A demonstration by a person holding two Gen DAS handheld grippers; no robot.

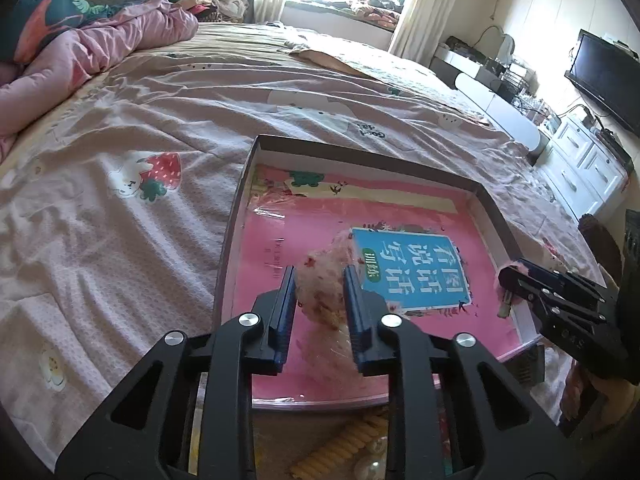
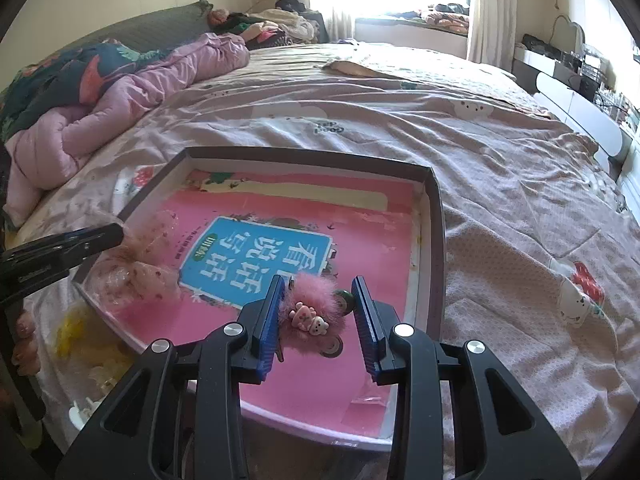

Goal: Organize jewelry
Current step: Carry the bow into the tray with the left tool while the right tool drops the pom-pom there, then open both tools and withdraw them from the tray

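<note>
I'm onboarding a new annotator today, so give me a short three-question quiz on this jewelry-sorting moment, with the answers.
1. True or false: the shallow box on the bed holds a pink book.
2. Which gripper has the fluffy pink hair clip between its fingers? A. left B. right
3. Fill in: the left gripper has the sheer pink ______ between its fingers.

Key
1. True.
2. B: the right gripper brackets the clip, with a gap showing on one side.
3. scrunchie, a gauzy speckled piece that fills the gap between the fingers.
</note>
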